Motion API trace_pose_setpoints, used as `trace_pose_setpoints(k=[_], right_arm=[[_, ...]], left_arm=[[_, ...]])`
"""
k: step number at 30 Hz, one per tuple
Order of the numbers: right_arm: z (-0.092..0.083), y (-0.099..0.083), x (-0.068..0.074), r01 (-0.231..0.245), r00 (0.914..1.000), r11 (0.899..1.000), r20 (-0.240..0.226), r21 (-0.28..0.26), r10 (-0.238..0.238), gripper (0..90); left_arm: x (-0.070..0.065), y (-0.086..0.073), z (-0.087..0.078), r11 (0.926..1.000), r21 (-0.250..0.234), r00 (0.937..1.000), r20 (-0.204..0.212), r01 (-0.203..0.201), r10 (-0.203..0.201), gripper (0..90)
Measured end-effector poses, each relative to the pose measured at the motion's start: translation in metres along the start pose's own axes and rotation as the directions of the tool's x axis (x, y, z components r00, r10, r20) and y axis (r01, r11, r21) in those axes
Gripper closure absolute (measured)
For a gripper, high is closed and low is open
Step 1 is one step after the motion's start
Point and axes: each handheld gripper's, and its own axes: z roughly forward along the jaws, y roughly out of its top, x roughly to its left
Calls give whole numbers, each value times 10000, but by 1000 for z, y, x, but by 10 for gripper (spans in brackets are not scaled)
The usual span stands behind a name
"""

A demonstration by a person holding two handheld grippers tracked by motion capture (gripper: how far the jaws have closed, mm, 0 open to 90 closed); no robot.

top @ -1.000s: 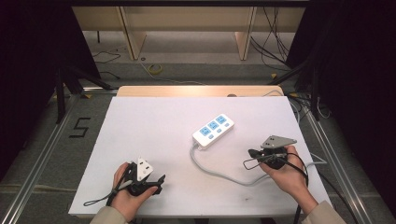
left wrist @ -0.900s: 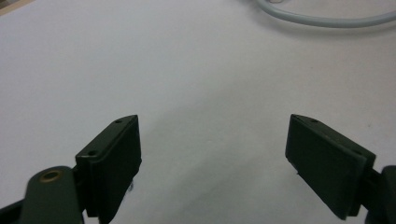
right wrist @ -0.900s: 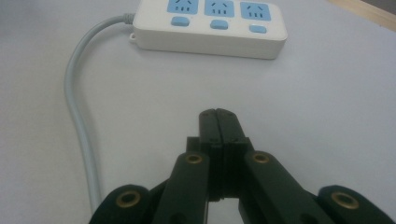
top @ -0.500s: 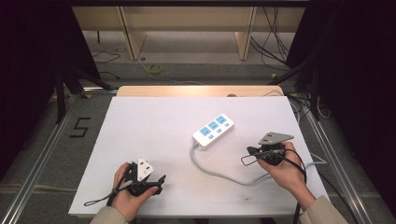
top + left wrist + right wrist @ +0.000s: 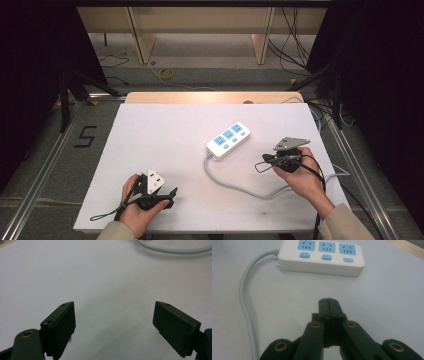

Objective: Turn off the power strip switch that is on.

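Note:
A white power strip (image 5: 228, 140) (image 5: 322, 257) with three blue sockets and three blue switches lies near the middle of the white table (image 5: 165, 140). Its grey cable (image 5: 235, 185) (image 5: 247, 315) (image 5: 172, 250) loops toward the near right edge. My right gripper (image 5: 265, 159) (image 5: 328, 302) sits just right of the strip, its tip pointing at it, jaws shut together with nothing between them. At the near left, my left gripper (image 5: 172, 192) (image 5: 113, 322) rests low over bare table, its jaws wide open and empty.
Beyond the table's far edge stand wooden furniture legs (image 5: 142, 40), and loose cables (image 5: 165, 74) lie on the floor. A "5" mark (image 5: 85, 136) is on the floor at left. Metal rails (image 5: 47, 165) run along both sides of the table.
The right hand has shifted slightly away from me, toward the strip. The left hand has kept still.

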Motion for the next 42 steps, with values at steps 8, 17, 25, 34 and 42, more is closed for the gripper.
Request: trace_pose_setpoints(k=[8, 17, 25, 34, 42], right_arm=[[4, 8, -4, 19, 10000, 9999, 24, 120, -19, 900], [8, 16, -6, 91, 9999, 9997, 40, 231, -92, 900], [13, 20, -9, 7, 10000, 9994, -35, 351, -6, 900], [18, 26, -13, -21, 10000, 9988, -9, 489, 22, 900], [22, 31, -16, -54, 10000, 9981, 2, 614, 54, 900]], left_arm=[[0, 0, 0, 10000, -6, 10000, 14, -32, 32, 181], [0, 0, 0, 10000, -23, 10000, 0, -40, 40, 182], [0, 1, 0, 10000, -35, 10000, 25, -38, 38, 182], [-1, 1, 0, 10000, -53, 10000, 52, -41, 41, 182], [-1, 2, 0, 10000, -68, 10000, 41, -32, 32, 182]])
